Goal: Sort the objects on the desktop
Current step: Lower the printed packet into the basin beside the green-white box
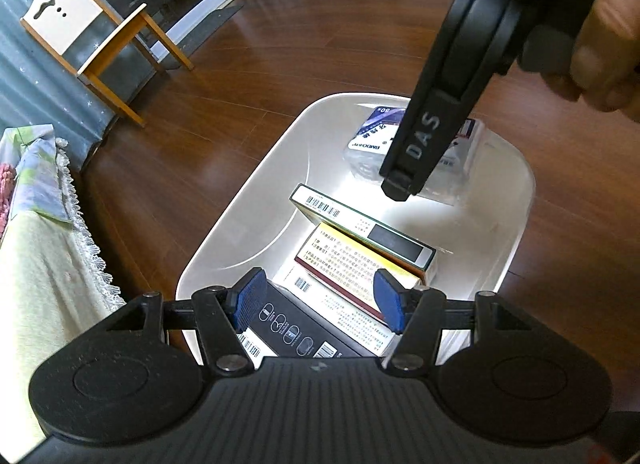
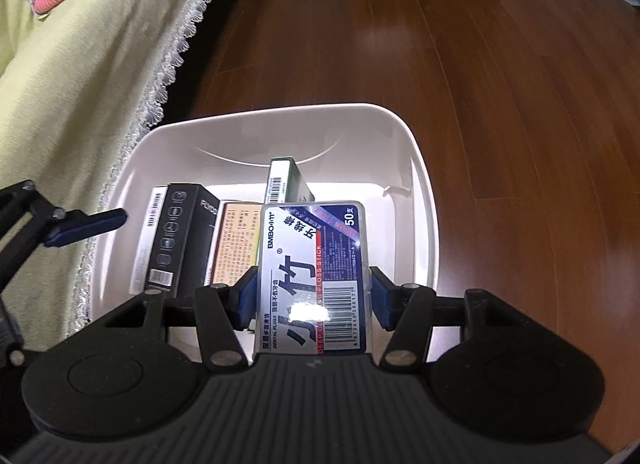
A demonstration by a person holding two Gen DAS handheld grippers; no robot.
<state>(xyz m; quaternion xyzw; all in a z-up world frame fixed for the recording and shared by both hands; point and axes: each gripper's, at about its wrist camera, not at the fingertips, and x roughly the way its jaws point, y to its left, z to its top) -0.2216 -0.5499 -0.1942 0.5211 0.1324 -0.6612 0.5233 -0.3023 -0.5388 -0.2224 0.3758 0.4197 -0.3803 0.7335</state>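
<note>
One white bin (image 2: 420, 168) sits on the floor. Inside it stand three cardboard boxes: one black box (image 2: 180, 240), one orange-and-yellow box (image 2: 234, 244) and one green-edged box (image 2: 284, 182). A fourth, white box may lean against the black one, though it could be that box's own side. There is one clear floss-stick case (image 2: 312, 276). Two hand-held grippers are in view, the left (image 1: 318, 300) and the right (image 2: 312, 296). One wooden chair (image 1: 92, 40) stands further off.

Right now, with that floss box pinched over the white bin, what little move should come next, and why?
Probably lower it a touch and open. The right gripper holds the floss box between its blue pads, already above the white bin, beside the black box. The left gripper is open and empty.
</note>
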